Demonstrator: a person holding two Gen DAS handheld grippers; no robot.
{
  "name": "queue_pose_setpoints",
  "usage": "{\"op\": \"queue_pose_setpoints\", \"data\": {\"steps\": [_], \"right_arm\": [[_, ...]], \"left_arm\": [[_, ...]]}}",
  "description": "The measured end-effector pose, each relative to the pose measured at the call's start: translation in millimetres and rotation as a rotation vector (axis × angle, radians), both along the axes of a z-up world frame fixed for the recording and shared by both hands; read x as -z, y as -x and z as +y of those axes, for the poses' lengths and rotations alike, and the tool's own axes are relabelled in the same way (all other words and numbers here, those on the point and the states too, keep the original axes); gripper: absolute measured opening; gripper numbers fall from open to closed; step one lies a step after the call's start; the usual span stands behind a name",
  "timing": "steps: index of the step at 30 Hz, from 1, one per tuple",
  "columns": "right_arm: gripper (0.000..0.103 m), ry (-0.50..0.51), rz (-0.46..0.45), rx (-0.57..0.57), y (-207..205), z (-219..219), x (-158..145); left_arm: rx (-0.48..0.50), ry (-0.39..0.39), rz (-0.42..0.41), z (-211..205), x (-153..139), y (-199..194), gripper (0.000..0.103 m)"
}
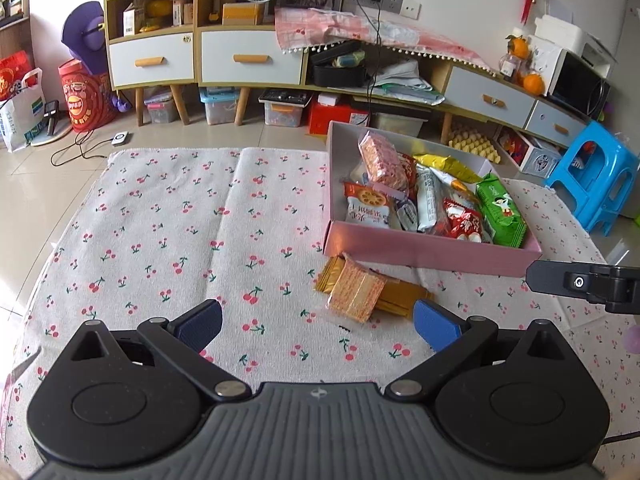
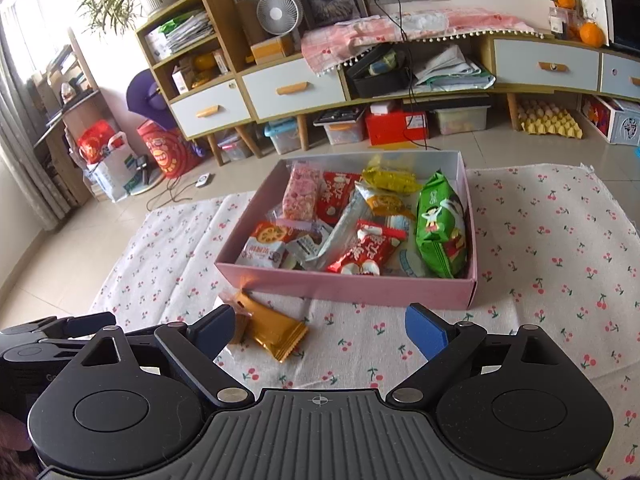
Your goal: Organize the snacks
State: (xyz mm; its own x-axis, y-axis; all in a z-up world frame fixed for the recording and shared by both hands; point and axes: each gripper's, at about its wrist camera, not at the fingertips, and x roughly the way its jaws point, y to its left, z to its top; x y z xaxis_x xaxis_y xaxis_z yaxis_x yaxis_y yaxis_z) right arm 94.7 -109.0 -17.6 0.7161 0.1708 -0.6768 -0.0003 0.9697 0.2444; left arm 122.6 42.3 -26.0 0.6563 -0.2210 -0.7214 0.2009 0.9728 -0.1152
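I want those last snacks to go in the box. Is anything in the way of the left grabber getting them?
No. The open left gripper has only bare cherry cloth before the loose snack packets, which lie just outside the pink box.

Snack packets (image 1: 362,292) before pink box (image 1: 432,250)

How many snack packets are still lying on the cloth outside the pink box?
2 visible: a clear-wrapped cracker packet lying on top of a gold packet, both on the cherry-print cloth just in front of the pink box. Another could be hidden underneath.
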Motion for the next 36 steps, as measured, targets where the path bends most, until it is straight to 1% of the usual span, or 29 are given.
{"op": "queue_pose_setpoints", "data": {"steps": [2, 4, 9, 12, 14, 17, 19, 21, 22, 25, 27, 29, 31, 32, 33, 36], "right_arm": [[0.093, 0.021, 0.019, 0.000, 1.9, 2.2, 6.7], [0.093, 0.029, 0.036, 0.004, 2.9, 2.8, 11.8], [0.094, 0.052, 0.063, 0.008, 1.0, 3.2, 24.0], [0.094, 0.081, 0.061, -0.005, -2.9, 7.1, 30.8], [0.094, 0.098, 0.066, -0.029, -6.7, 11.5, 36.1], [0.094, 0.116, 0.081, -0.044, -12.1, 15.9, 42.0], [0.094, 0.115, 0.085, -0.050, -14.2, 16.6, 44.0], [0.094, 0.112, 0.088, -0.050, -15.8, 15.9, 45.8], [0.094, 0.110, 0.089, -0.047, -16.3, 15.1, 46.5], [0.094, 0.106, 0.096, -0.037, -18.1, 11.8, 48.9], [0.094, 0.104, 0.100, -0.037, -19.4, 10.2, 50.7], [0.094, 0.105, 0.103, -0.037, -21.3, 9.3, 52.5], [0.094, 0.108, 0.103, -0.039, -23.2, 9.6, 54.4], [0.094, 0.109, 0.104, -0.043, -24.6, 10.2, 55.3], [0.094, 0.112, 0.104, -0.047, -25.4, 11.3, 56.1], [0.094, 0.117, 0.094, -0.068, -28.0, 16.9, 57.2]], "left_arm": [[0.002, 0.013, 0.035, 5.1, 4.8, 1.6, 0.102], [0.013, 0.014, 0.046, 8.2, 6.5, 2.3, 0.102], [0.067, -0.053, -0.002, 10.6, 14.4, 7.2, 0.102], [0.099, -0.096, -0.004, 6.9, 21.1, 3.8, 0.101], [0.094, -0.096, -0.005, 4.0, 24.0, 0.9, 0.100], [0.103, -0.089, -0.044, -2.9, 24.6, -0.7, 0.097], [0.125, -0.098, -0.071, -9.8, 25.3, -1.8, 0.093], [0.148, -0.111, -0.077, -18.7, 27.7, -7.2, 0.085], [0.157, -0.116, -0.076, -21.7, 29.0, -10.4, 0.084], [0.147, -0.112, -0.053, -26.2, 33.1, -19.1, 0.074], [0.134, -0.101, -0.034, -26.3, 35.4, -23.8, 0.062], [0.127, -0.091, -0.019, -25.0, 36.9, -26.9, 0.059], [0.128, -0.073, -0.005, -22.5, 37.3, -27.5, 0.050], [0.130, -0.062, 0.002, -21.2, 37.1, -27.2, 0.038], [0.127, -0.061, 0.007, -20.3, 36.1, -26.7, 0.034], [0.103, -0.072, 0.033, -18.5, 33.2, -27.7, 0.034]]}}
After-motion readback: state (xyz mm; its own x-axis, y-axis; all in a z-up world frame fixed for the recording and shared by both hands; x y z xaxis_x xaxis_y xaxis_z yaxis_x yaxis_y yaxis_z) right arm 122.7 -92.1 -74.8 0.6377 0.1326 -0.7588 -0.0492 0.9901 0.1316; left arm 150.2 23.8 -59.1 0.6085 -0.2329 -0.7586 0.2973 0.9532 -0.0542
